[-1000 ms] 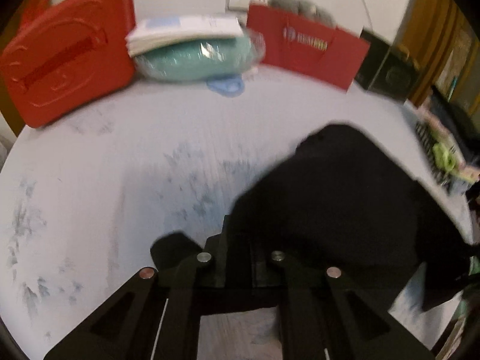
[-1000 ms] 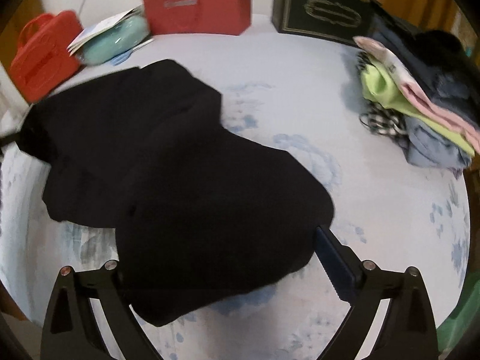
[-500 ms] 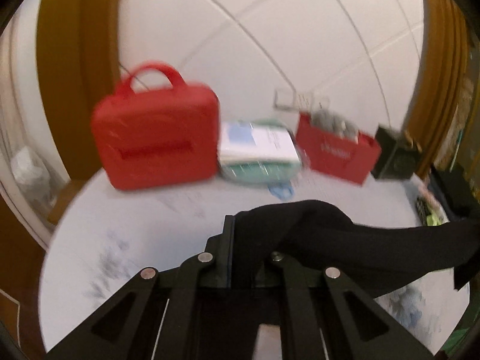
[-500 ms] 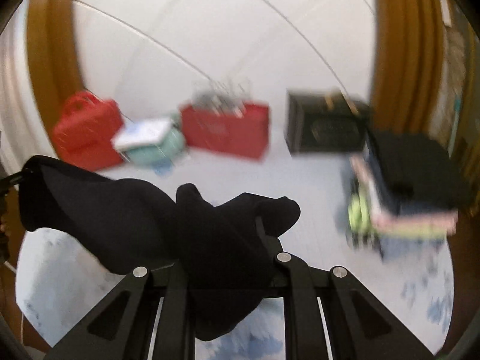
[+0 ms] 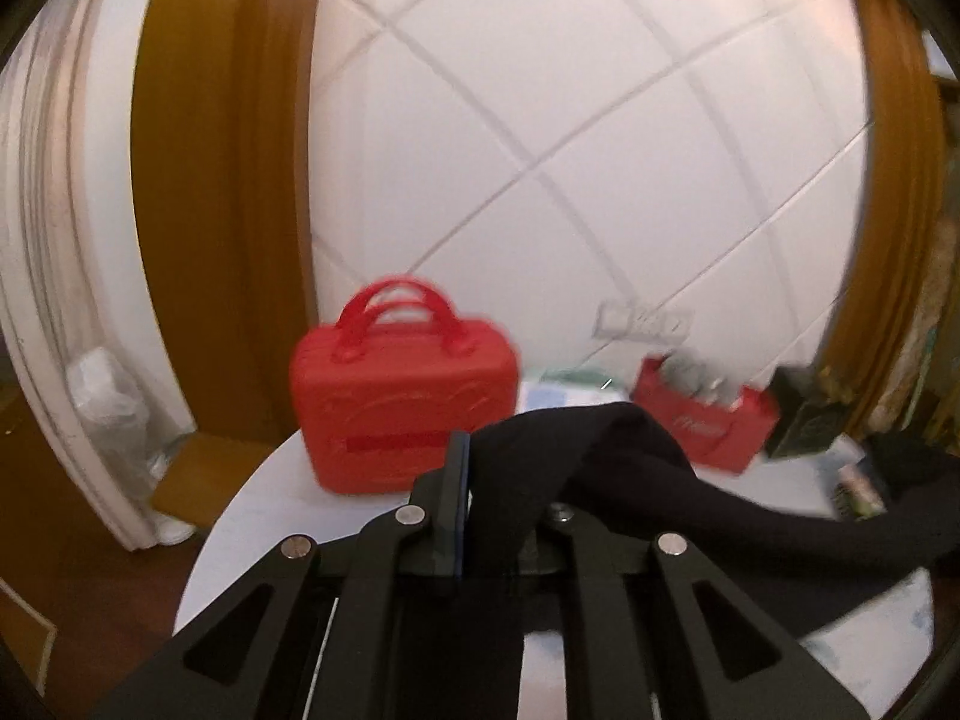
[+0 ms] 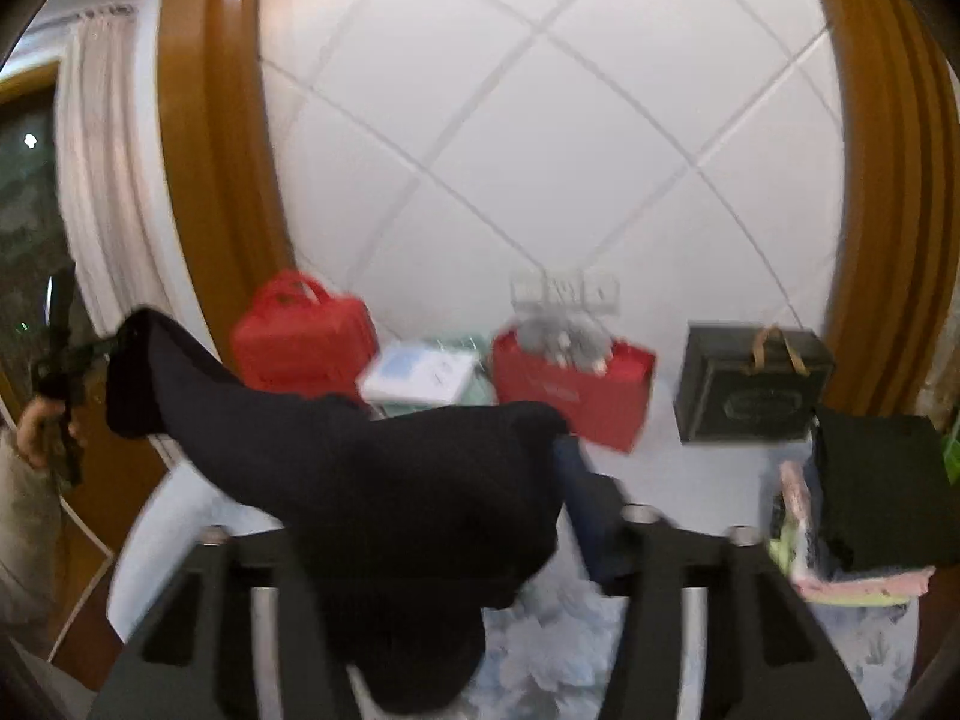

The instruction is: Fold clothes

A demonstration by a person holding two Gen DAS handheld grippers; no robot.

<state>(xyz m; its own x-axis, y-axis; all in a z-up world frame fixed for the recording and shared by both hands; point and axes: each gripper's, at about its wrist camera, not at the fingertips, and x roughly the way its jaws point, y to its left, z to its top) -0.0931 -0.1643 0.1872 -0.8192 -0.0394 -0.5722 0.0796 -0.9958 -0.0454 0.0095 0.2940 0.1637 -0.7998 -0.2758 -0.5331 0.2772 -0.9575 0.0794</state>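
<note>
A black garment (image 5: 690, 498) hangs in the air between both grippers, above the white table (image 5: 252, 516). My left gripper (image 5: 504, 474) is shut on one end of it; the cloth drapes over its fingers and runs off to the right. In the right wrist view the garment (image 6: 384, 480) covers most of my right gripper (image 6: 480, 480), which is shut on its other end. The cloth stretches left to the left gripper (image 6: 66, 360), seen far left in a hand.
At the table's back stand a red case (image 5: 402, 402), a red paper bag (image 6: 570, 390), a white-and-teal bundle (image 6: 420, 375) and a black box (image 6: 750, 390). A stack of folded clothes (image 6: 858, 516) lies at the right. A tiled wall and brown frames are behind.
Both grippers lifted the black garment off the table and tilted up toward the wall. The right gripper closed on the cloth, which went from lying spread to hanging stretched between them.
</note>
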